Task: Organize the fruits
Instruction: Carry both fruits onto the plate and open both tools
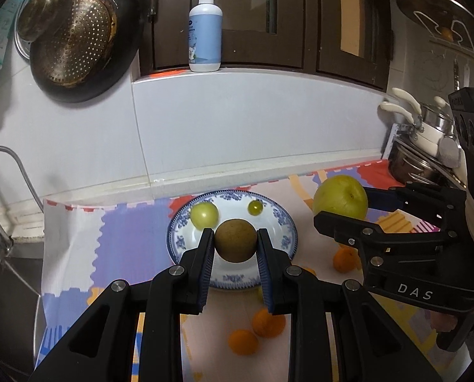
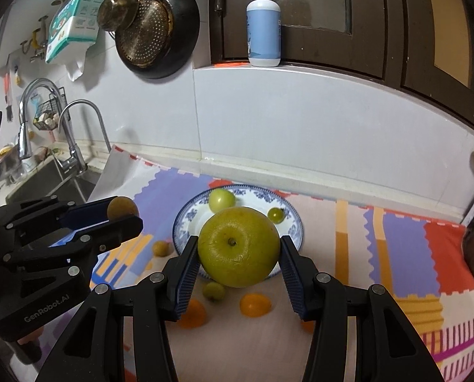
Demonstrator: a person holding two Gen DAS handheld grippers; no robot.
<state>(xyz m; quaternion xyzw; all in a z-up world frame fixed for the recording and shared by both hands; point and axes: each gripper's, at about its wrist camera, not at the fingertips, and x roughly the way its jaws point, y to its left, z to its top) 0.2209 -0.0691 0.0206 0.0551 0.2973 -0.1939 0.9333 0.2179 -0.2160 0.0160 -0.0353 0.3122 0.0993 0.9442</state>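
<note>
My left gripper (image 1: 235, 242) is shut on a small brown round fruit (image 1: 235, 240), held above the near part of a blue-and-white plate (image 1: 286, 222). The plate holds a small green fruit (image 1: 204, 215) and a smaller dark green one (image 1: 255, 207). My right gripper (image 2: 239, 250) is shut on a large yellow-green fruit (image 2: 239, 246), also lifted over the plate (image 2: 296, 222). In the right wrist view the left gripper (image 2: 122, 215) with its brown fruit (image 2: 122, 208) shows at the left. Several small orange fruits (image 1: 268, 321) (image 2: 255, 305) lie on the mat in front of the plate.
A colourful patterned mat (image 2: 396, 238) covers the counter. A sink with taps (image 2: 71, 146) lies to the left, pots (image 1: 428, 133) stand at the right. A pump bottle (image 1: 205, 31) sits on the ledge, pans (image 1: 78, 41) hang on the wall. Small yellow-green fruits (image 2: 214, 290) (image 2: 161, 248) lie near the plate.
</note>
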